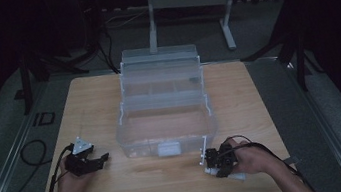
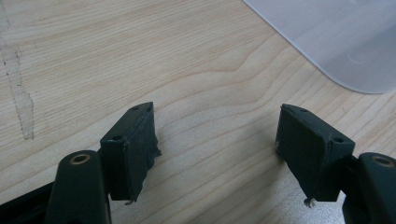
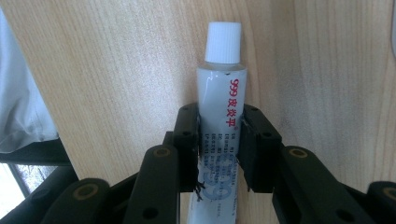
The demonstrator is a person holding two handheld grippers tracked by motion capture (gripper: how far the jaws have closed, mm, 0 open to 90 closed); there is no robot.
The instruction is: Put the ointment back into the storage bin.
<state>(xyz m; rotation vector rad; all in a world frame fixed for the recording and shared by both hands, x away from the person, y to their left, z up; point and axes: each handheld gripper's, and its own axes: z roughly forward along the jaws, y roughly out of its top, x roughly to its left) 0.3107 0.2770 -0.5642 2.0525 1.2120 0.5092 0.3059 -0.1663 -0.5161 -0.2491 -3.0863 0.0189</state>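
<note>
A white tube (image 3: 222,102) with a white cap and red "999" print lies on the wooden table (image 3: 116,70). My right gripper (image 3: 219,149) is shut on the tube's middle, and the cap sticks out past the jaws. In the high view that gripper (image 1: 217,166) sits at the front right, just before the clear plastic box (image 1: 164,122), with the tube (image 1: 238,176) poking out under the hand. My left gripper (image 1: 100,160) rests low at the front left. Its jaws stand wide apart over bare wood with nothing between them (image 2: 215,140).
The clear box stands in the middle of the table with its tiered trays folded open toward the back. One rounded corner of the box (image 2: 336,37) lies ahead and to the right of my left gripper. A table frame (image 1: 185,3) stands on the floor beyond.
</note>
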